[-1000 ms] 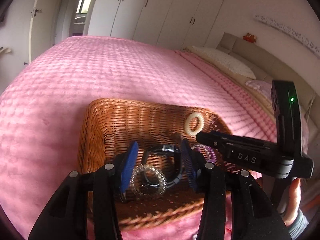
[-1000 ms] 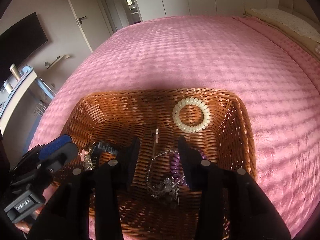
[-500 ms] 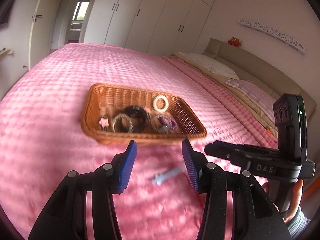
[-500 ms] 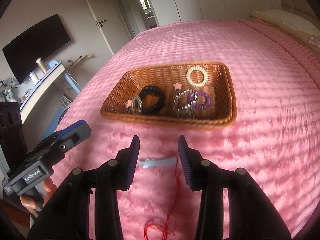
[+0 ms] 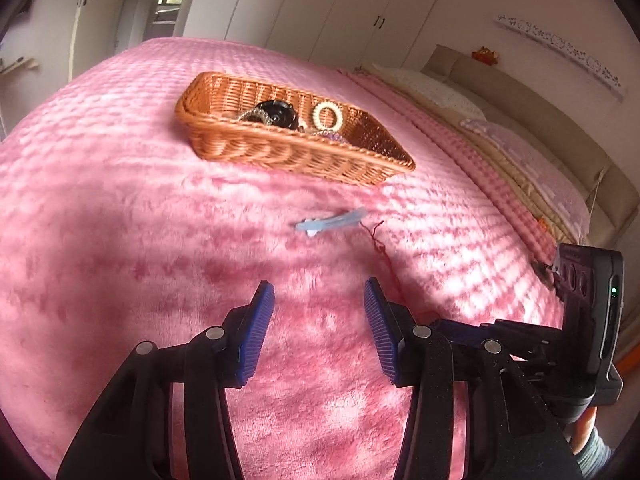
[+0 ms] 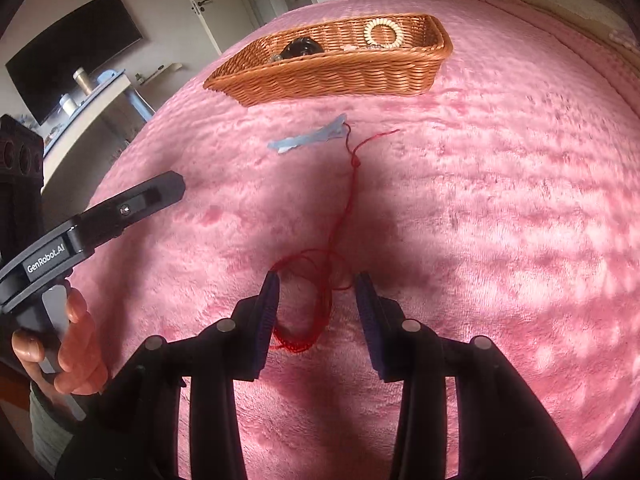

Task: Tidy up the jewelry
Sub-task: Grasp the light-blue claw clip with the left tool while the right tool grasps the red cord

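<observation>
A wicker basket sits on the pink bedspread and holds a cream coil ring, a black hair tie and other pieces. A pale blue hair clip lies on the blanket in front of the basket. A red string runs from beside the clip to a coil between my right gripper's fingers. My right gripper is open, low over that coil. My left gripper is open and empty, short of the clip.
Pillows and a headboard lie along the bed's right side in the left wrist view. A desk with bottles and a wall TV stand beyond the bed's left edge. Wardrobes line the far wall.
Both grippers have pulled back from inside the basket and dropped low over the blanket. The basket now lies farther off, and the right gripper stands over the red string.
</observation>
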Tool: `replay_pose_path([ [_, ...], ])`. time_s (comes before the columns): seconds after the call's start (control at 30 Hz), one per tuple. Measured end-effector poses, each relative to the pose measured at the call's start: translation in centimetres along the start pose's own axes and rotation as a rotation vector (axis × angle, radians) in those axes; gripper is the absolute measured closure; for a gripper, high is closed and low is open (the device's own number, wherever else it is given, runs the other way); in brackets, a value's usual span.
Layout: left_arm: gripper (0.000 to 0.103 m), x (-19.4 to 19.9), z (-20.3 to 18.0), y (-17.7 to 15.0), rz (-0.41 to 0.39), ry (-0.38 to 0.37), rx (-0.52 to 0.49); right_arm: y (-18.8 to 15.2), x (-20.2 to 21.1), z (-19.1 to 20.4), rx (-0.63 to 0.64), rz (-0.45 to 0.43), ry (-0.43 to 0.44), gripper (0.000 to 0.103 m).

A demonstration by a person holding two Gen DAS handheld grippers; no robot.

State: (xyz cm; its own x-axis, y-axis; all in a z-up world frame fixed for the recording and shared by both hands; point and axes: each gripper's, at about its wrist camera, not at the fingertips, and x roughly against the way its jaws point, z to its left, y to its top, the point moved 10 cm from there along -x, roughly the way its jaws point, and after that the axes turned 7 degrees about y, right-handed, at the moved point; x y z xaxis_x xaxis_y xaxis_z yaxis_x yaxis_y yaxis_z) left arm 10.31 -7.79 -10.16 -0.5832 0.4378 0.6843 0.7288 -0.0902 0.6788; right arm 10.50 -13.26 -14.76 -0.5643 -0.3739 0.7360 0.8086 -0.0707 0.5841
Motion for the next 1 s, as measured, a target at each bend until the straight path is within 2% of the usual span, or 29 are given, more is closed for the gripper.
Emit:
replay_pose_path([
  [0.13, 0.058, -0.3, 0.4, -0.9, 0.017, -0.004, 0.014, -0.5, -0.3, 0.1, 0.065, 0.012, -0.075, 0.079],
  [0.17, 0.058, -0.4, 0.5, -1.1, 0.019, -0.005, 0.016, -0.4, -0.4, -0.1, 0.074, 0.012, -0.092, 0.086],
  [0.3, 0.058, -0.6, 0.3, -1.1, 0.023, -0.013, 0.009, -0.1, -0.3, -0.8, 0.079, 0.013, -0.107, 0.096],
  [0.63, 0.058, -1.9, -1.0, 0.1, 0.048, 0.0, -0.044, 3.0, -0.5, -3.8, 0.06, 0.011, -0.157, 0.099],
  [0.87, 0.058, -4.0, -2.0, 1.6, 0.101, 0.068, -0.133, 6.6, -1.2, -7.1, 0.016, -0.038, -0.195, 0.099],
  [1.0, 0.058, -6.5, -2.1, 2.7, 0.111, 0.106, -0.174, 8.2, -1.8, -8.2, -0.016, -0.07, -0.172, 0.099],
])
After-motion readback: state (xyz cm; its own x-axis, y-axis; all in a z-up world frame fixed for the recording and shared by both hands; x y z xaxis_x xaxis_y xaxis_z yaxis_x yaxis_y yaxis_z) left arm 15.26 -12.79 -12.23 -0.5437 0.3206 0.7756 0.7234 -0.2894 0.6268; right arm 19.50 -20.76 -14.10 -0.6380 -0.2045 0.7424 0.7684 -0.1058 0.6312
